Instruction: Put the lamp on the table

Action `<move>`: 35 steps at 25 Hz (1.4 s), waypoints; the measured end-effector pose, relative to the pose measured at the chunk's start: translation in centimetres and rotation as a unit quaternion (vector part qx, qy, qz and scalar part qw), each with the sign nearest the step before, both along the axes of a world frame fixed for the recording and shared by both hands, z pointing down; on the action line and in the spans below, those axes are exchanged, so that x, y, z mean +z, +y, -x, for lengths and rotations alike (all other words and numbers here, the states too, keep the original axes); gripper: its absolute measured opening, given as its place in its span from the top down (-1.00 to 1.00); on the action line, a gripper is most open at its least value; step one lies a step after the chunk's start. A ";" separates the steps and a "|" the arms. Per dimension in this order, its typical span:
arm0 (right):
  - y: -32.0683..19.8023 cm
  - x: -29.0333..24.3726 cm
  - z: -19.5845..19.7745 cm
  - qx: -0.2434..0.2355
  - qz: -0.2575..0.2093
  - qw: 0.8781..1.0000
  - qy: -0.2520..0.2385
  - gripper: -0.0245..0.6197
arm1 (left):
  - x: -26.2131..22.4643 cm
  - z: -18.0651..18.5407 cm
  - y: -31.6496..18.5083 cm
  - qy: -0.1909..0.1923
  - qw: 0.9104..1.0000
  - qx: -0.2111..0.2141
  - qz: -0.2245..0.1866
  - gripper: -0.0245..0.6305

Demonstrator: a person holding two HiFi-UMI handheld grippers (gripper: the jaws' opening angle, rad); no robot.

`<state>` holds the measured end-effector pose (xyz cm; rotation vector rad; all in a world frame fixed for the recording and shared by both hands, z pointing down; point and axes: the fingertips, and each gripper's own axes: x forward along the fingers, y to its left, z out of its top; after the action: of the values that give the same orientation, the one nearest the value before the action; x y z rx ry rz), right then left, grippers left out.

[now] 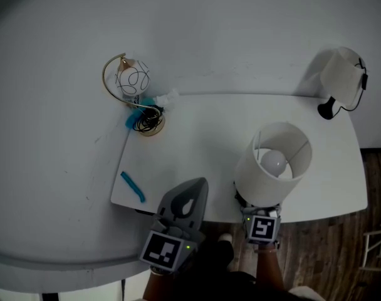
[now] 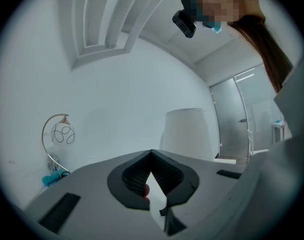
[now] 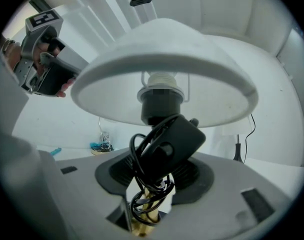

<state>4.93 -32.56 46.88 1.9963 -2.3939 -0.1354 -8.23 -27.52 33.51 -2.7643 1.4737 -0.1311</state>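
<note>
Lamp (image 1: 272, 165) at the lower right of the head view, right by the near edge of the white table (image 1: 197, 124), white shade (image 1: 253, 180) open to the camera with the bulb (image 1: 273, 162) showing inside. Whether its foot is actually resting on the tabletop, I can't tell; the shade covers it.

Over to the right gripper (image 3: 154, 184): jaws spread wide, the thin brass stem (image 3: 144, 219) standing between them, pads clear of it on both sides. A black cord (image 3: 137, 154) is looped round that stem, with a chunky switch (image 3: 169, 144) bundled in just under the socket.

Left gripper (image 2: 151, 154) at the lower middle of the head view, tips pressed together, nothing in them, pointing level across the table.

Handling call: it looks light but top-heavy, with a big shade on a skinny stem. The shade would likely dent or tip, and the bulb is fragile, so keep off both. The stem is the stiff part, and low on the brass is the place to grip. Bare metal may slip; the wound cord could shift under the pads.
</note>
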 end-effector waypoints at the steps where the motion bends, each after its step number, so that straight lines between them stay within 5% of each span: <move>1: 0.1 0.1 0.0 -0.001 0.002 1.000 0.000 0.38 | 0.0 0.0 0.1 0.000 1.000 0.000 0.000 0.92; 35: 3.5 1.4 -0.5 -0.024 0.052 0.998 0.009 0.36 | -0.4 -1.8 3.6 0.013 1.000 0.002 -0.002 0.92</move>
<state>5.42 -29.09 48.32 1.8860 -2.3868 -0.0302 -6.44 -23.94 33.11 -2.7757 1.4719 -0.0927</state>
